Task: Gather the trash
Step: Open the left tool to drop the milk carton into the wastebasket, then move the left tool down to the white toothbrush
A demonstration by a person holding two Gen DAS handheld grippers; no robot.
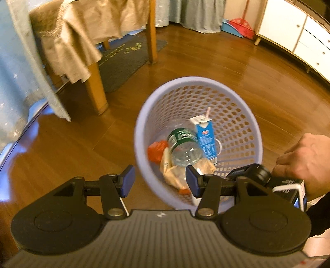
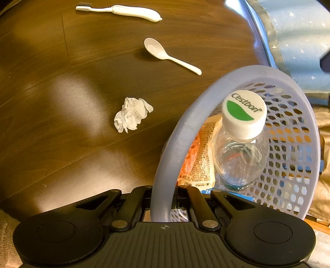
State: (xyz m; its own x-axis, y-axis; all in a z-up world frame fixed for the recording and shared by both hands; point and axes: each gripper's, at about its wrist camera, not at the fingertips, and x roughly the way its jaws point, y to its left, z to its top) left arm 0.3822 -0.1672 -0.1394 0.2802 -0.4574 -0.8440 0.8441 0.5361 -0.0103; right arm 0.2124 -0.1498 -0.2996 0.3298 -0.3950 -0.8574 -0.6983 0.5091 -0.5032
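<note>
Right gripper (image 2: 163,198) pinching the lavender basket's rim (image 2: 175,140); left gripper (image 1: 159,181) spread, empty, above it.
Left view only: milk carton (image 1: 206,140), hand (image 1: 305,160) at the right gripper. Right view only: crumpled tissue (image 2: 132,114), plastic spoon (image 2: 165,54), toothbrush (image 2: 123,11) on open floor; capped bottle (image 2: 241,144) inside.

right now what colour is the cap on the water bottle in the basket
White with a green patch, on the bottle cap; the right wrist view shows it best.
</note>
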